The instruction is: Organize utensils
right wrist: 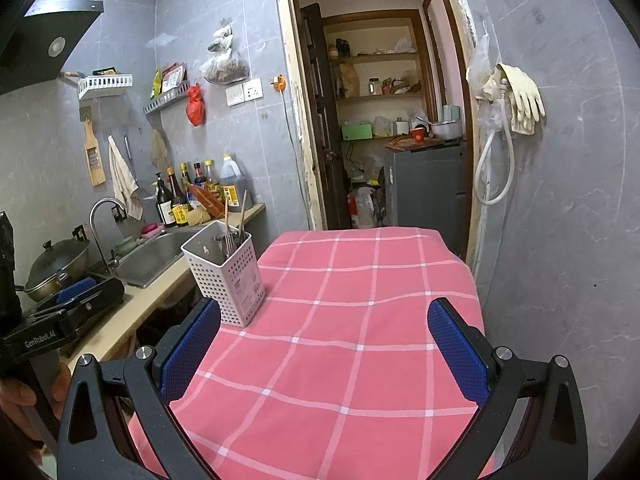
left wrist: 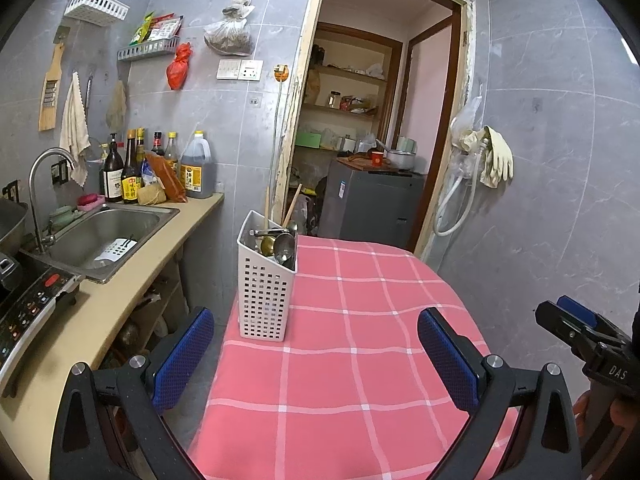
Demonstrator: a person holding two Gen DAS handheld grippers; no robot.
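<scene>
caddy (left wrist: 264, 292): 1 | tablecloth (left wrist: 360, 340): 1 | tools: 2 (left tool (left wrist: 316, 360), right tool (right wrist: 324, 354)) | sink (left wrist: 104, 236): 1

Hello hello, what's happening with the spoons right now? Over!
Both tools open, empty: left tool, right tool. Spoons and chopsticks stand in white utensil basket. Pink tablecloth otherwise bare.

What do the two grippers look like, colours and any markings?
Both are black frames with silver bolts and two fingers faced with blue textured pads. The left gripper reads "GenRobot.AI" in white on its body, seen from the right wrist view. The right gripper shows white letters "DAS" in the left wrist view. No cables or sleeves show.
</scene>
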